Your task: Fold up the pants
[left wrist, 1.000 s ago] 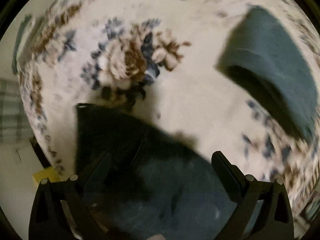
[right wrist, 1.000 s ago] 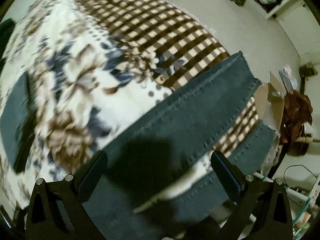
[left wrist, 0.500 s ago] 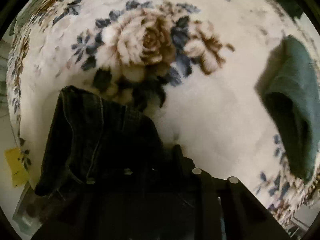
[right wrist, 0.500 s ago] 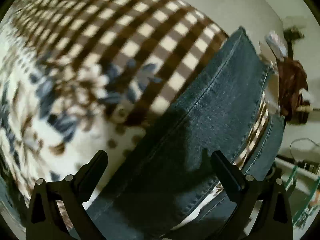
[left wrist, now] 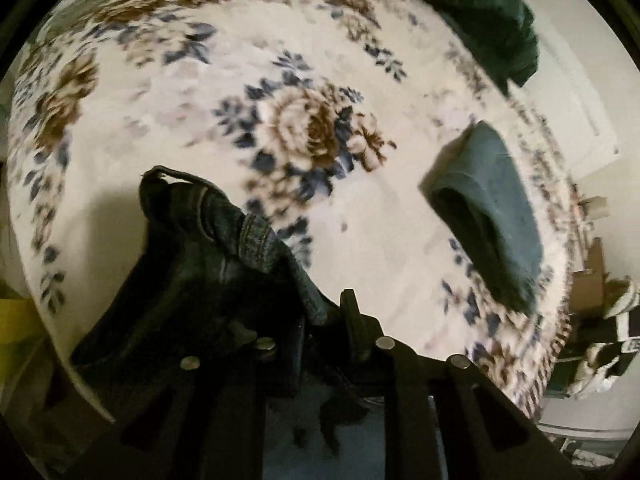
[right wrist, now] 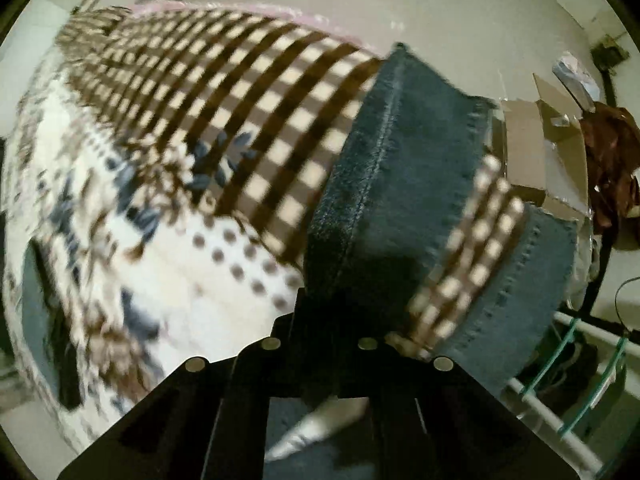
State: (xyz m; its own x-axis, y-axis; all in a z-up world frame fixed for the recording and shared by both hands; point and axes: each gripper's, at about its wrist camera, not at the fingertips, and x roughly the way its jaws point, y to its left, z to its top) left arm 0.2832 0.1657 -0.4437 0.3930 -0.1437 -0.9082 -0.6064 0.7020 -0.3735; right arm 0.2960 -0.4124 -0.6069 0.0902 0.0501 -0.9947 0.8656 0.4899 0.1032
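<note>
The pants are dark blue jeans on a floral blanket. In the left wrist view my left gripper [left wrist: 320, 320] is shut on the bunched waistband end of the jeans [left wrist: 208, 256], lifted a little off the blanket. In the right wrist view my right gripper [right wrist: 332, 320] is shut on a jeans leg [right wrist: 400, 168] that runs away to the upper right. The second leg [right wrist: 528, 280] lies to its right, over the bed's edge.
The bed is covered by a floral blanket [left wrist: 312, 80] with a brown checked border [right wrist: 248, 104]. A folded grey-blue garment [left wrist: 492, 208] and a dark green one [left wrist: 496, 20] lie at the right. Cardboard boxes [right wrist: 540, 140] and a white rail [right wrist: 576, 400] stand beyond the bed edge.
Both grippers were open a second ago. The left closed on the waistband first, then the right closed on the leg. The left has lifted the cloth.
</note>
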